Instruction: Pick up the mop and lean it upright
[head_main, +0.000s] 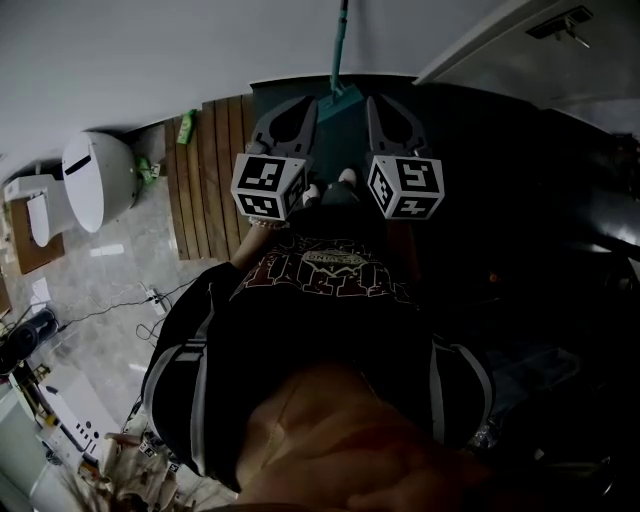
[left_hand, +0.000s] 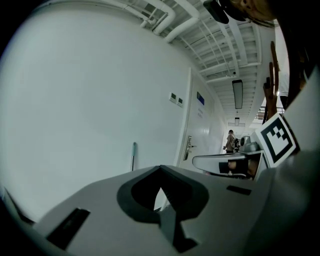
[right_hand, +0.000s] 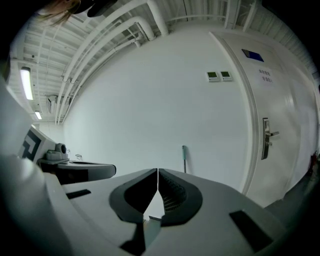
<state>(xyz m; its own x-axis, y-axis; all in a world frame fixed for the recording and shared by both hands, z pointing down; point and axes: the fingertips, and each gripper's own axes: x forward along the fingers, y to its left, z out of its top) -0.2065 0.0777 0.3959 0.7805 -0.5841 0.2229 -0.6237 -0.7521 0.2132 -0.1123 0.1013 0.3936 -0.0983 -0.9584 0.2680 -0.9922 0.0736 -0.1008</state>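
The mop stands upright against the white wall. Its teal handle (head_main: 340, 40) rises from the mop head (head_main: 342, 100) on the dark floor, straight ahead of me. The handle also shows in the left gripper view (left_hand: 133, 156) and in the right gripper view (right_hand: 184, 159), some way beyond the jaws. My left gripper (head_main: 297, 108) and right gripper (head_main: 385, 108) are held side by side in front of my body, one on each side of the mop head, and neither touches the mop. The left gripper's (left_hand: 160, 169) jaws meet with nothing between them, and so do the right gripper's (right_hand: 158, 171).
A white toilet (head_main: 95, 180) stands at the left beside a strip of wooden slats (head_main: 215, 170). Cables (head_main: 150, 300) lie on the tiled floor. A white door with a lever handle (right_hand: 267, 137) is right of the mop. A person (left_hand: 230, 141) stands far down the corridor.
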